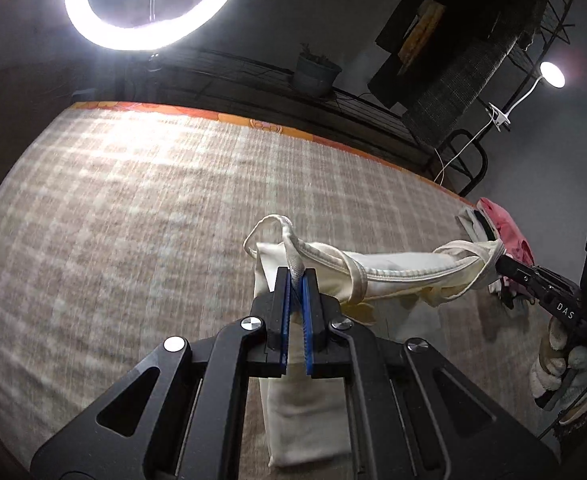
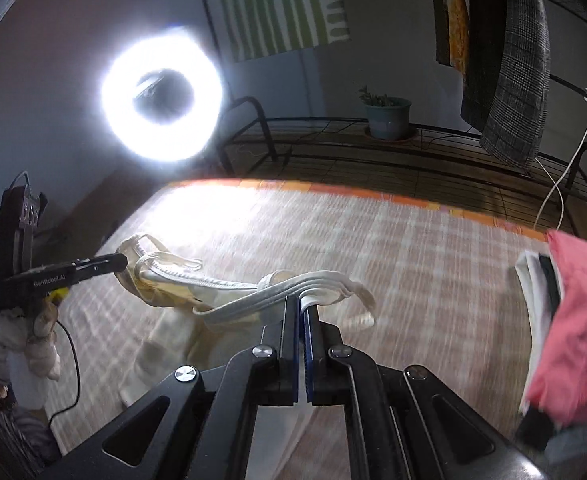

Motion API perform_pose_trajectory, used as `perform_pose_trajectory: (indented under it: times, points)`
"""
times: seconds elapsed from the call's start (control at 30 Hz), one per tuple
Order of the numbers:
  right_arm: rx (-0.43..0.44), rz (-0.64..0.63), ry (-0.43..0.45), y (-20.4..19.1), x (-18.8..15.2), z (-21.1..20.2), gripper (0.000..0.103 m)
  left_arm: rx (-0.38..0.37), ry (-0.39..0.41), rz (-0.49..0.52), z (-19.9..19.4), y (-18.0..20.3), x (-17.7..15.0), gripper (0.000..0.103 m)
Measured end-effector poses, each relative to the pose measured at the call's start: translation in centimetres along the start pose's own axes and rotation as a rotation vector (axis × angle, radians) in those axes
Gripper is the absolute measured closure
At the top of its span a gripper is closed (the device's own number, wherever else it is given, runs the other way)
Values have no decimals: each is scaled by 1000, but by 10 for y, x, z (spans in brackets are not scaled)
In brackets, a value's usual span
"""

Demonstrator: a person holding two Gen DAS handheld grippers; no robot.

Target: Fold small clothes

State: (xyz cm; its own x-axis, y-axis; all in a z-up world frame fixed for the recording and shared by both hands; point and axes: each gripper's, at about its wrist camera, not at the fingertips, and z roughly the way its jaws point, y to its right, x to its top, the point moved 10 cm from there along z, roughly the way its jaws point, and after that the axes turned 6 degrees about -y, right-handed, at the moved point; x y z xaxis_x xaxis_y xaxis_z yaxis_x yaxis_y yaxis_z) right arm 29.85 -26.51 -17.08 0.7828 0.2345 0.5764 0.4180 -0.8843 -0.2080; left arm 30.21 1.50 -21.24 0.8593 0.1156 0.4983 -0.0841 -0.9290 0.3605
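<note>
In the left wrist view, the left gripper [image 1: 296, 280] at lower centre pinches a strap of the cream garment [image 1: 393, 270], stretched rightward above the checked mat [image 1: 133, 220] to the right gripper [image 1: 499, 261]. In the right wrist view, the right gripper [image 2: 302, 307] clamps bunched straps at centre, the garment [image 2: 221, 292] trailing left to the left gripper [image 2: 123, 261]; a pink cloth [image 2: 573, 320] lies at right.

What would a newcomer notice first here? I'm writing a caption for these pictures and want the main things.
First, the glaring ring light standing beyond the far edge of the checked bedspread. Next, the cream garment stretched in the air between the left hand-held gripper and the right hand-held gripper, each shut on a strap end. A pink cloth lies to the right.
</note>
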Motion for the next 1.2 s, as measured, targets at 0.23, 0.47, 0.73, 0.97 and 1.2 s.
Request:
perform_pose_trajectory:
  times: [0.23,0.47,0.73,0.97,1.2]
  points:
    - [-18,-5,-36,-21,-69,-3,103,24,-51,-10,6,-7,-64,100]
    - [-20,9,-87,-26,-116,0,103,57,-121,11,13,-12,-102,100]
    - [-6,37,-155,-18,-131,-20,81,79,-139,132,-26,3,-112,96]
    - [72,-30,-174,-46,-84,-6,81,113,-132,297,-5,39,-56,96]
    - [33,-73,-350,-55,-77,59,81,92,-299,267,54,36,-45,96]
